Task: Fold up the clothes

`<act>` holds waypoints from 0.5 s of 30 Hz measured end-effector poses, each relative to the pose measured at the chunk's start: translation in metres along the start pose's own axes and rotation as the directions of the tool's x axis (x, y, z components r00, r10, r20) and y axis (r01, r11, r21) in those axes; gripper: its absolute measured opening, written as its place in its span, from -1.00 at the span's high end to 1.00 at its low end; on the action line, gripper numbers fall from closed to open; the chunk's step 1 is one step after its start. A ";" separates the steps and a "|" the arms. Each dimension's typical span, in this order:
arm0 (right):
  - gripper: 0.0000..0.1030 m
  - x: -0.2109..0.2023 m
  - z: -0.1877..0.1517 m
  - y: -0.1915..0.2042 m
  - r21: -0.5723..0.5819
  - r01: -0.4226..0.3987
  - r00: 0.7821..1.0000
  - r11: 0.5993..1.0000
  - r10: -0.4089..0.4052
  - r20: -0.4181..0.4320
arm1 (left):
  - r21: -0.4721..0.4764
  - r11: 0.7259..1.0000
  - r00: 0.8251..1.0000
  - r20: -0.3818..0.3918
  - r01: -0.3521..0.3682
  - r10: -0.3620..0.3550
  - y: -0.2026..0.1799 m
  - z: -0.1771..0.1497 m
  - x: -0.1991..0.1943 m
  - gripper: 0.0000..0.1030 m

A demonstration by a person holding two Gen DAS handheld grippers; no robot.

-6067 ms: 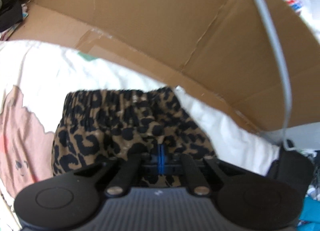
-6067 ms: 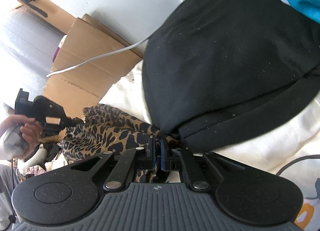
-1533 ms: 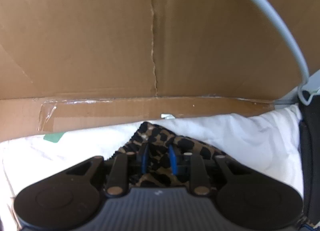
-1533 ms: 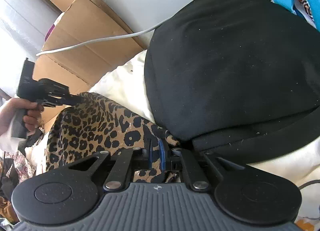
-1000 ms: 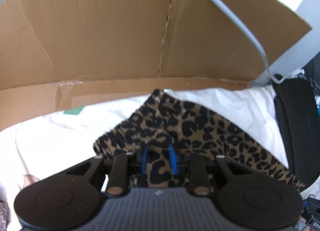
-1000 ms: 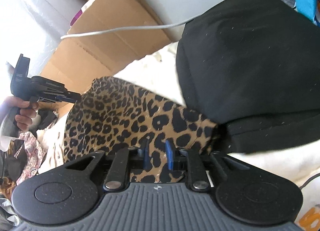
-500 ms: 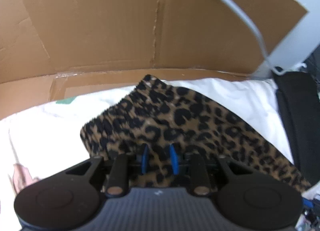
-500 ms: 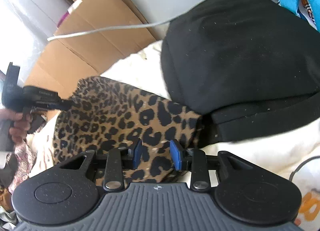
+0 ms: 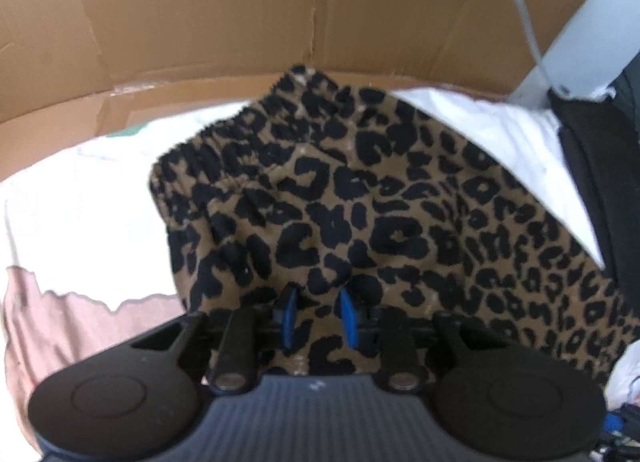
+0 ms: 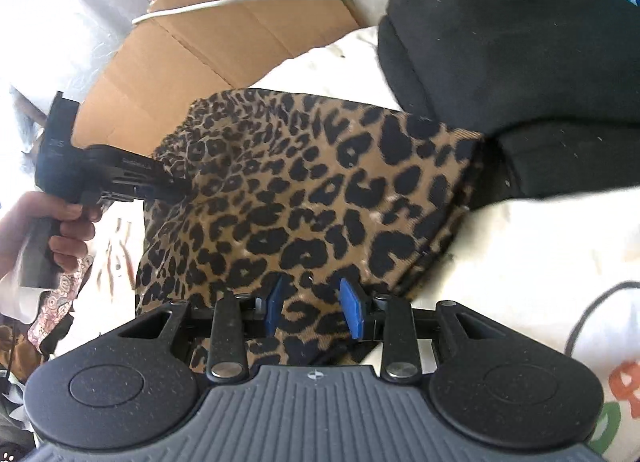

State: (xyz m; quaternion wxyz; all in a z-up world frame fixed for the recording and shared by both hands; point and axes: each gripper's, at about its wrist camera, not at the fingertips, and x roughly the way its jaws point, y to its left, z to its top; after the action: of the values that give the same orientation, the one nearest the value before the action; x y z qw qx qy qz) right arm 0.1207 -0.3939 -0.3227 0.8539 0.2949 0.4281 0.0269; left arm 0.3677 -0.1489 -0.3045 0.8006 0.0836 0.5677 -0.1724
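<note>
Leopard-print shorts (image 10: 320, 198) flat | left hand-held gripper (image 9: 318, 316) spread | right hand-held gripper (image 10: 314, 308) spread, level over hem

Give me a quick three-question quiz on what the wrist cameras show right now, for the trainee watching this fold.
1. True or false: the right gripper is clamped on the leopard-print garment.
2. What lies right of the garment in the right wrist view? A) black garment B) red towel C) wicker basket
3. Fill in: behind the garment stands a brown ____ panel.

Key:
1. False. Its jaws stand apart, as do those of the left gripper, with the cloth lying flat on the white bedding.
2. A, the black garment.
3. Cardboard.
</note>
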 end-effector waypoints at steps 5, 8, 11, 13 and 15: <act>0.26 -0.009 -0.009 -0.001 0.017 0.046 0.998 0.999 -0.046 0.034 | 0.016 1.000 1.000 0.007 -0.003 0.003 -0.004 -0.003 -0.011 0.46; 0.26 -0.013 -0.013 0.000 0.038 0.059 0.997 0.998 -0.060 0.050 | 0.020 1.000 1.000 0.003 0.016 -0.016 -0.002 -0.005 -0.024 0.46; 0.25 -0.017 -0.017 0.007 0.033 0.064 0.996 0.997 -0.066 0.062 | 0.039 0.999 0.999 0.013 0.035 -0.036 0.004 -0.011 -0.048 0.44; 0.24 -0.019 -0.019 0.013 0.019 0.050 0.997 0.999 -0.051 0.065 | 0.047 0.998 0.999 0.016 0.049 -0.050 0.011 -0.017 -0.061 0.42; 0.24 -0.019 -0.020 0.020 -0.002 0.032 0.997 0.999 -0.031 0.064 | 0.060 0.996 0.998 0.023 0.065 -0.066 0.015 -0.024 -0.074 0.40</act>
State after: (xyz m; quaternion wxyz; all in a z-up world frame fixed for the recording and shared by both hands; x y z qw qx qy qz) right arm 0.0976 -0.3733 -0.3073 0.8679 0.2877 0.4049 0.0044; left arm 0.3306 -0.1134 -0.2446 0.7986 0.0865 0.5550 -0.2161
